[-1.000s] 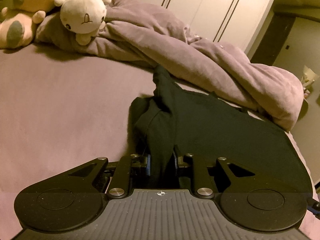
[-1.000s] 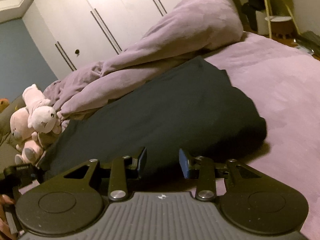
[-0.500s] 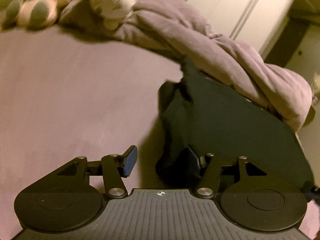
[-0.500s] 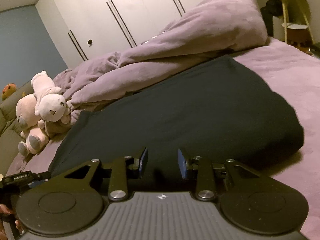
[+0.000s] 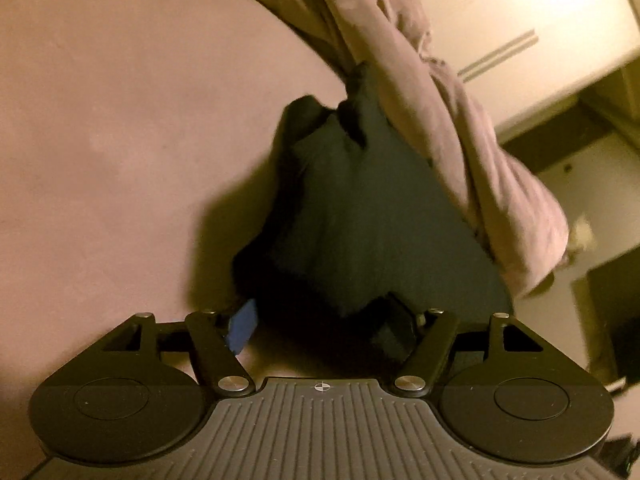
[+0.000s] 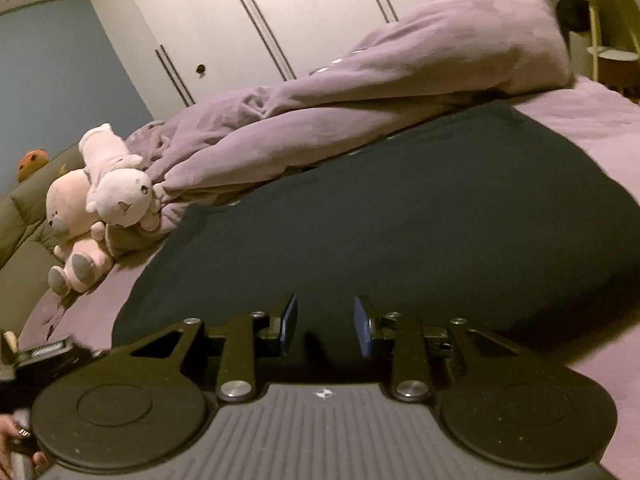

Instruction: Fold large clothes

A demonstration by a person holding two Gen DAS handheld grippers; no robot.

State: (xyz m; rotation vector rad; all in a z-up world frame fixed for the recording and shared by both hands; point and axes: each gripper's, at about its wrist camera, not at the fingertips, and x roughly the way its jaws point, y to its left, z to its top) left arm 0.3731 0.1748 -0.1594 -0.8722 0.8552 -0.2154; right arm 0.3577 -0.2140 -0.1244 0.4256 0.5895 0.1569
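Dark garment lies spread on the purple bed sheet, far edge touching or tucked under the bunched purple duvet; main panel looks flat and smooth in the right wrist view, near hem running past the fingers; in the left wrist view the garment narrows to a rumpled end with a raised lump against the duvet.

Left gripper spread wide, holding nothing; a corner of cloth sags between the fingers, the right-hand finger looks partly draped by it, blue pad of the other bare above the sheet.
Right gripper also parted, gap moderate, pads over the near edge of the cloth, not pinching; cannot tell if the pads touch fabric.

Step looks like re-gripping for the next fold. To do it well: take both grips at matching points on the same edge so the fold line stays straight; pinch all layers, not just the top one; left side should catch the loose corner fully before lifting; lift low and carry evenly, or the rumpled end will drag and bunch; keep clear of the duvet so it isn't pulled in.

Plush toys sit well apart, at the duvet's far end; white wardrobe behind.
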